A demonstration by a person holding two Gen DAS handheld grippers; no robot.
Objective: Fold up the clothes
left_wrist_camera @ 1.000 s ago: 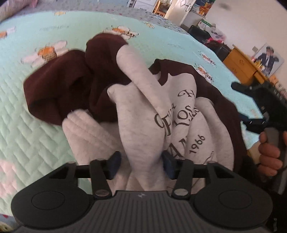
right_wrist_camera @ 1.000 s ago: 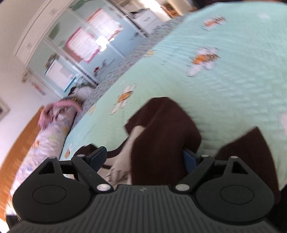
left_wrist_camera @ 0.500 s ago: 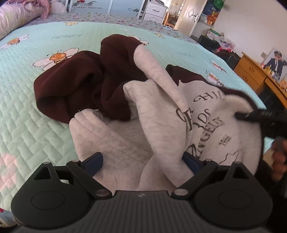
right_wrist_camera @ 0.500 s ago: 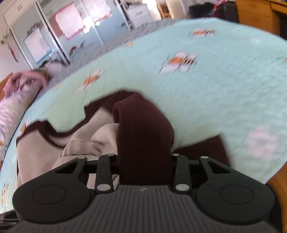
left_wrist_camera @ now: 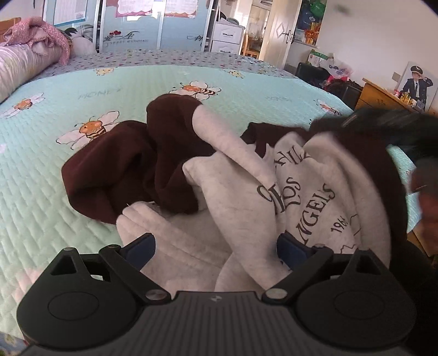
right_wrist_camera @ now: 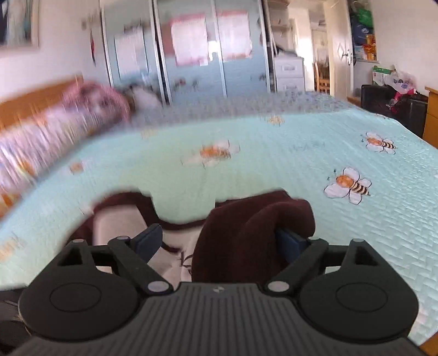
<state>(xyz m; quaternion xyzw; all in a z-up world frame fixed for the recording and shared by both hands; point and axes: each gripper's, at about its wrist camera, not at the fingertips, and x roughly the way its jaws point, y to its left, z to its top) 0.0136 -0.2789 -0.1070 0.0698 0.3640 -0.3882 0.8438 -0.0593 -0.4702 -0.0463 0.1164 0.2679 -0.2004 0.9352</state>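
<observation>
Sweatshirt (left_wrist_camera: 298,197), grey with dark brown sleeves and the print "LOS ANGELES", is lying crumpled on the bed (left_wrist_camera: 82,224), near its front edge, and it is not flat: one brown sleeve (left_wrist_camera: 115,175) is bunching to the left and grey folds are standing up in the middle. The left gripper (left_wrist_camera: 216,246) is hovering low over the grey body with its jaws wide apart, cloth is lying between them but it is not pinched. The right gripper (right_wrist_camera: 216,241) is also holding its jaws apart, and a lump of brown fabric (right_wrist_camera: 254,235) is sitting between them against the right finger; whether it is really held I cannot tell, it looks loose. My judgement is that the garment is being arranged or spread, a stage which comes before clean folds, because no straight fold is showing anywhere. The next move is probably calling for each gripper to close on a definite edge, a hem or a shoulder, and to pull the cloth out flat. The bed is wearing a mint quilted cover with bees (right_wrist_camera: 347,186). Behind it a wardrobe (left_wrist_camera: 131,24) with sliding doors is standing, and a wooden dresser (left_wrist_camera: 383,95) is at the right.
</observation>
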